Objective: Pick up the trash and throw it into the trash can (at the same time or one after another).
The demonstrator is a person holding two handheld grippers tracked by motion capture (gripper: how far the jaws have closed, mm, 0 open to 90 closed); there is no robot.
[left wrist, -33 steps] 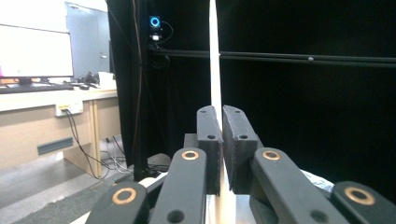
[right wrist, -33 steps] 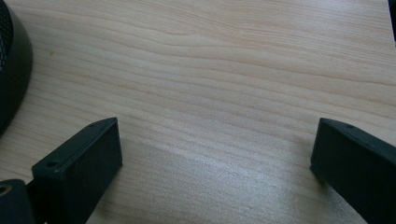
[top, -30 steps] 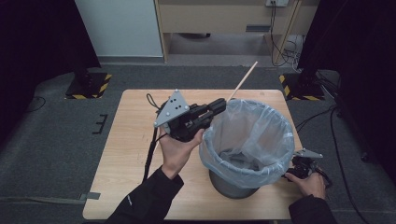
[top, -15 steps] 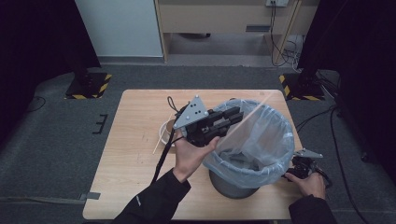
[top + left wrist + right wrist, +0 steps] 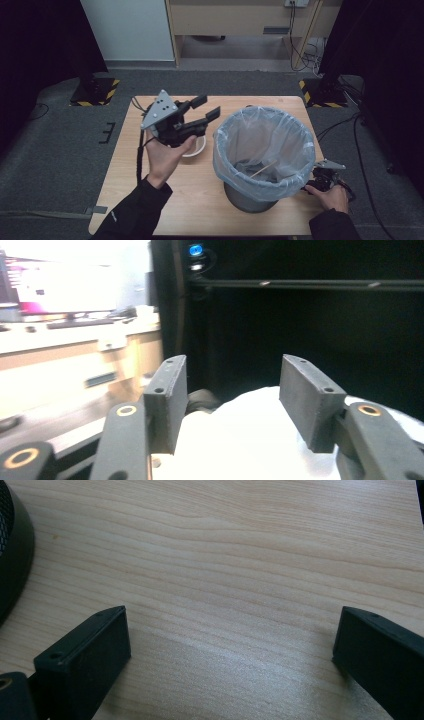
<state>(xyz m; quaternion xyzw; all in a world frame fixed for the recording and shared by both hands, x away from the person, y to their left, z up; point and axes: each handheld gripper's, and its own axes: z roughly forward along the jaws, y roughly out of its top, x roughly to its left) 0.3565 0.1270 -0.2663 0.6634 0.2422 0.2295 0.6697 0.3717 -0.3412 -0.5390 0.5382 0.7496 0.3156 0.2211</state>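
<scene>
On the right half of the wooden table point(image 5: 125, 200) a dark bin point(image 5: 263, 150) is seen standing upright, lined with a translucent pale-blue plastic bag point(image 5: 240, 130) whose edge is folded out over the rim. Inside the bin a thin, light wooden stick point(image 5: 263, 168) is seen lying low against the liner, its long axis slanted, the upper end toward the right and far side, the lower end toward the near left. Just left of the bin a small white bowl point(image 5: 196, 148) is partly hidden by the left hand point(image 5: 162, 157). The left gripper point(image 5: 207, 109) is held raised above the table, beside the bin, pointed toward the far right, its jaws spread apart with nothing between them; in the left gripper view the bright bag is seen below the jaws. The right gripper point(image 5: 230, 645) is held low at the table's near right edge, just beside the bin's base point(image 5: 12, 555), its jaws spread wide over bare wood.
</scene>
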